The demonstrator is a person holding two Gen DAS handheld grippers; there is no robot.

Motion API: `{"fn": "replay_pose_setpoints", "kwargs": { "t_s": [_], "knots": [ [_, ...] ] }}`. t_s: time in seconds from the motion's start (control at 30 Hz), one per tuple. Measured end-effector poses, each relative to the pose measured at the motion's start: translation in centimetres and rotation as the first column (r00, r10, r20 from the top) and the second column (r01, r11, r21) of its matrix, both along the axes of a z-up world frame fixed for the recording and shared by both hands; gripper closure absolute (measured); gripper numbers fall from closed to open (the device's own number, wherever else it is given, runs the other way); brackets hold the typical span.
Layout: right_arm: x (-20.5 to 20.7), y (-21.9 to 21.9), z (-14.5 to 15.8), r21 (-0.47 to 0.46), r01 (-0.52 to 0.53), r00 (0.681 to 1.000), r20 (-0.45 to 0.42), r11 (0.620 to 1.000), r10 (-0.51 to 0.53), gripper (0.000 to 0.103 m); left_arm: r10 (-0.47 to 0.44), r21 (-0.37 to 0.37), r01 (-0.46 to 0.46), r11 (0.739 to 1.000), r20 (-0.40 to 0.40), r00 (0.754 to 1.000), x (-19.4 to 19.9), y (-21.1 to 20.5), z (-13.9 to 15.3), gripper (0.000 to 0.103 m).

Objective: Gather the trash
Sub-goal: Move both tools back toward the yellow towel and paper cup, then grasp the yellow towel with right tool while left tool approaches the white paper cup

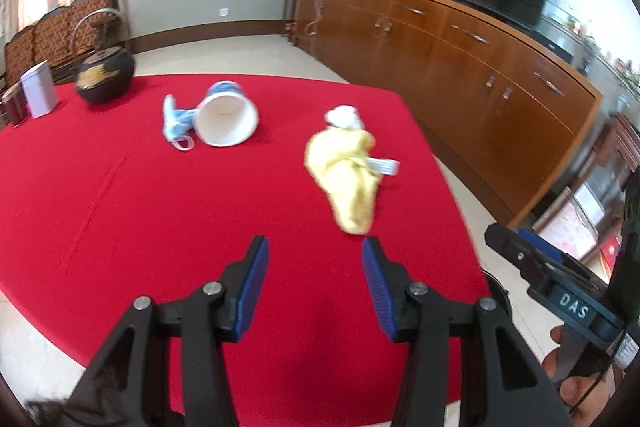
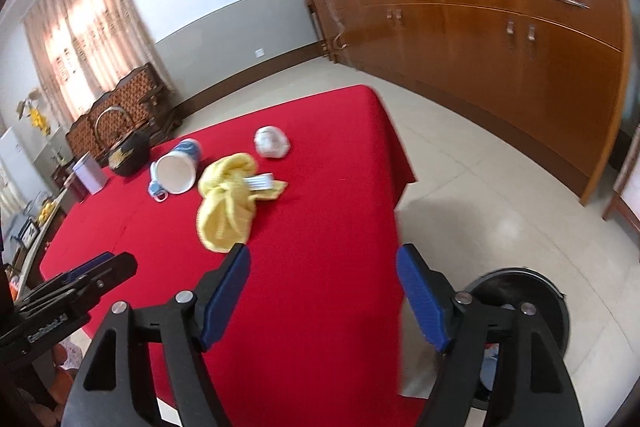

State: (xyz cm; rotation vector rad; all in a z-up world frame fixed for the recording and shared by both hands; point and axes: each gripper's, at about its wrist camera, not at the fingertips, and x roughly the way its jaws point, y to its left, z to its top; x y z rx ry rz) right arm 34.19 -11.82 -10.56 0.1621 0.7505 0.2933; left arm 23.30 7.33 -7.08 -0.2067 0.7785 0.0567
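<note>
On the red table [image 1: 120, 195] [image 2: 320, 267] lie a crumpled yellow cloth [image 1: 348, 175] [image 2: 228, 199], a small striped white packet [image 1: 384, 165] [image 2: 260, 182] on it, a white crumpled paper ball [image 1: 344, 117] [image 2: 272, 142], a tipped white paper cup [image 1: 226, 115] [image 2: 176, 169] and a blue face mask [image 1: 176, 123] [image 2: 155, 191]. My left gripper [image 1: 315, 247] is open and empty, just short of the yellow cloth. My right gripper [image 2: 323, 255] is open and empty over the table's right edge. The right gripper also shows in the left wrist view [image 1: 560, 283].
A dark round teapot [image 1: 105, 77] [image 2: 127, 153] and a white tin [image 1: 39, 89] [image 2: 91, 173] stand at the table's far left. A black round bin [image 2: 520, 311] sits on the floor below the right gripper. A wooden sideboard [image 1: 460, 51] [image 2: 500, 39] runs along the right.
</note>
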Motion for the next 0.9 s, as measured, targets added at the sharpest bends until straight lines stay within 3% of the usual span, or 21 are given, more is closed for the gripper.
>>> {"fn": "replay_pose_setpoints", "kwargs": {
  "t_s": [0.53, 0.8, 0.87, 0.9],
  "knots": [
    [6.8, 10.0, -1.5, -0.034, -0.084, 0.995, -0.062, 0.996, 0.082, 0.023, 0.104, -0.005, -0.104, 0.995, -0.002, 0.995, 5.1, 7.5, -0.9, 0.053],
    [10.2, 12.5, -2.9, -0.068, -0.093, 0.99, -0.111, 0.993, 0.085, 0.023, 0.094, -0.025, -0.095, 0.995, -0.007, 0.996, 8.4, 8.3, -1.0, 0.053],
    [10.7, 12.7, -3.2, -0.072, -0.093, 0.989, -0.124, 0.993, 0.084, 0.023, 0.091, -0.016, -0.091, 0.996, -0.009, 0.996, 9.2, 8.2, -1.0, 0.047],
    [11.1, 12.8, -3.5, -0.078, -0.092, 0.988, -0.132, 0.993, 0.081, 0.023, 0.095, -0.011, -0.095, 0.995, -0.006, 0.995, 9.5, 8.2, -1.0, 0.04]
  ]
}}
